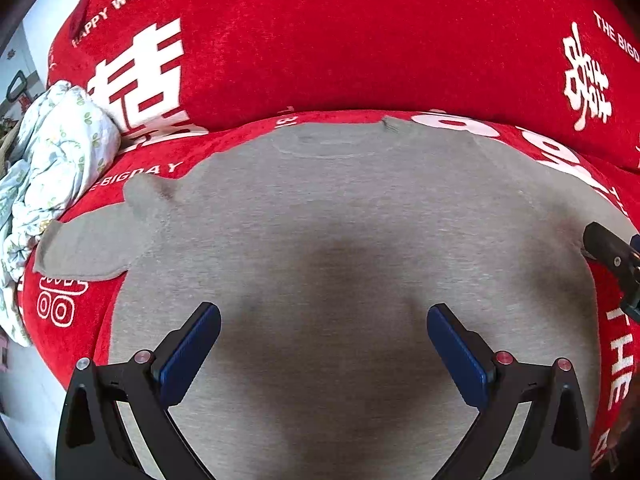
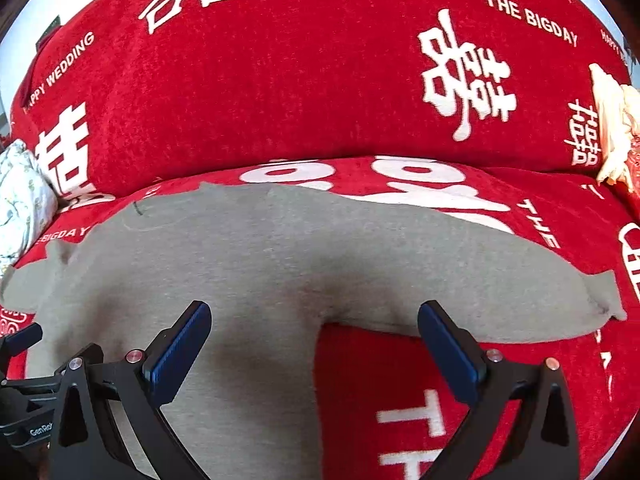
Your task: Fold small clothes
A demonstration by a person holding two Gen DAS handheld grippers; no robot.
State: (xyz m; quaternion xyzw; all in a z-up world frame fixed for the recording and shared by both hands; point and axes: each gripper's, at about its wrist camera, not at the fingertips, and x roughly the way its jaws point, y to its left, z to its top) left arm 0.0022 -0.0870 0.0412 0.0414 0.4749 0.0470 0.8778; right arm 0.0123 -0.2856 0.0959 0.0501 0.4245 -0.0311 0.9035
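A small grey long-sleeved top (image 1: 340, 220) lies spread flat on the red sofa seat, neck toward the backrest, sleeves out to both sides. My left gripper (image 1: 323, 312) is open and empty, hovering over the middle of the body. My right gripper (image 2: 314, 312) is open and empty, over the right underarm where the right sleeve (image 2: 500, 288) meets the body (image 2: 240, 264). The right gripper's finger shows at the left wrist view's right edge (image 1: 608, 248). The left gripper shows at the right wrist view's lower left (image 2: 20, 344).
The red sofa cover (image 1: 340, 40) with white lettering covers seat and backrest (image 2: 300, 80). A crumpled pale floral garment (image 1: 52, 152) lies at the seat's left end. A cream cloth (image 2: 612, 128) sits at the far right by the backrest.
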